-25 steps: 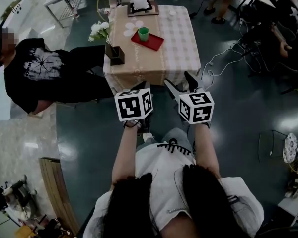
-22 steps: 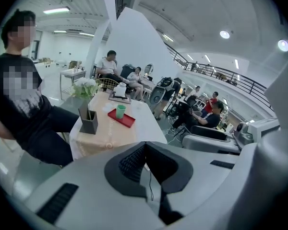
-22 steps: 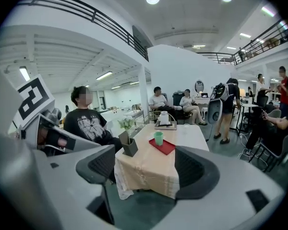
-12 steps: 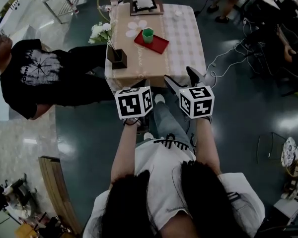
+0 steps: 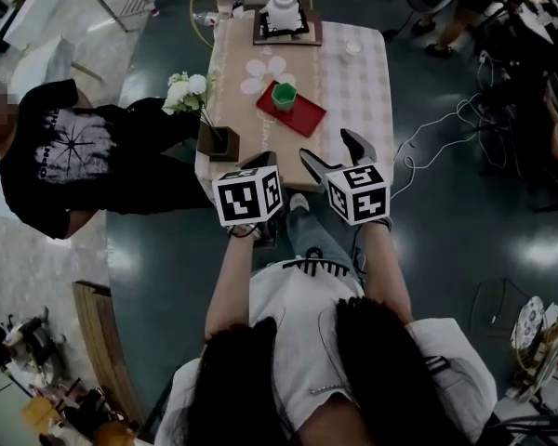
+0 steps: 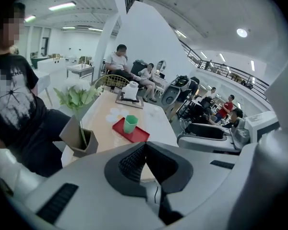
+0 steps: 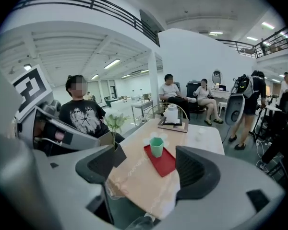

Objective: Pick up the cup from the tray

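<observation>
While both tongs hang short of the table edge, the green cup (image 5: 284, 96) stands upright on the red tray (image 5: 309, 119), well ahead of the tips with neither one touching it. It's on the tray's far end from where I'm holding, and the tray lies at an angle on the checked tablecloth (image 5: 353, 91).

The right tongs (image 5: 327, 147) are spread wide with nothing between the pads. Looking down those jaws, the cup and tray show up in the gap, but way out in front, not anywhere near the pads. The left tongs (image 5: 265, 158) are pinched tip to tip with nothing caught in them. From that side the cup sits ahead and a touch to the left of the closed tips.

Closer in, a dark box vase (image 5: 217, 139) with white flowers (image 5: 188, 89) sits on the near left corner of the table, just ahead and left of the left tongs. Past the cup, at the far end, there's a white pot (image 5: 284, 9) on a dark board, and a small white dish (image 5: 353, 48) lies ahead of the right tongs. A person in a black printed T-shirt (image 5: 65, 151) sits off to the left of the left tongs, right beside the table. Loose cables (image 5: 428, 128) trail over the floor out to the right of the right tongs.
</observation>
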`<action>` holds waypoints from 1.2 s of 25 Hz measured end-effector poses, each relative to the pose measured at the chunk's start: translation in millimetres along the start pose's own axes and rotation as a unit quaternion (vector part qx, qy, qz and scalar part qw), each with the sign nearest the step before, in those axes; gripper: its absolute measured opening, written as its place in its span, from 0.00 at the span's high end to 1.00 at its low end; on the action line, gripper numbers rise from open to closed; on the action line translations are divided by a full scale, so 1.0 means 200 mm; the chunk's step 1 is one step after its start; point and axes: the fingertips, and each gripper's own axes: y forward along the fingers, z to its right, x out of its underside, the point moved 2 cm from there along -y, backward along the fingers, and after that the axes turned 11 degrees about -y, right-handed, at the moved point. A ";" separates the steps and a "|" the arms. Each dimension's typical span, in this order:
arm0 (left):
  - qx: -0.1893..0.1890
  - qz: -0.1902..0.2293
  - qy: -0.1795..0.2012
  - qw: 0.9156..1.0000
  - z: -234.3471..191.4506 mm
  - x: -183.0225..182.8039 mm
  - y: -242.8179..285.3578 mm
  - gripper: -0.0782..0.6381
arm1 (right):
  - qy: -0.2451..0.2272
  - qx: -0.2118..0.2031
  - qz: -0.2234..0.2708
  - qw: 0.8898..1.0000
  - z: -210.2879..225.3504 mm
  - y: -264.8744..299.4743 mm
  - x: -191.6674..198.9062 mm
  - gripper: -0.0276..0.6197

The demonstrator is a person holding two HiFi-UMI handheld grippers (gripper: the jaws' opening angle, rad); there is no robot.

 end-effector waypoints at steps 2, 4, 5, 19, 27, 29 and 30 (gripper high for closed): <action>-0.011 -0.001 -0.009 1.000 0.00 -0.07 0.07 0.88 | -0.005 -0.011 -0.007 1.000 0.07 0.08 -0.02 0.37; -0.021 -0.003 -0.015 1.000 -0.01 -0.13 0.15 0.88 | -0.010 -0.022 -0.011 1.000 0.13 0.16 -0.05 0.37; -0.026 -0.004 -0.017 1.000 -0.01 -0.16 0.18 0.88 | -0.012 -0.027 -0.014 0.999 0.17 0.19 -0.06 0.37; -0.080 -0.012 -0.025 0.996 -0.13 -0.42 0.45 0.88 | -0.043 -0.091 -0.060 0.993 0.27 0.62 -0.11 0.32; -0.067 -0.044 -0.009 0.997 -0.22 -0.54 0.61 0.88 | -0.057 -0.083 -0.121 0.987 0.24 0.88 -0.07 0.32; -0.067 -0.047 -0.011 0.997 -0.25 -0.57 0.66 0.88 | -0.065 -0.089 -0.139 0.984 0.22 0.95 -0.05 0.32; -0.066 -0.048 -0.014 0.997 -0.26 -0.58 0.68 0.88 | -0.069 -0.093 -0.150 0.982 0.21 0.99 -0.03 0.32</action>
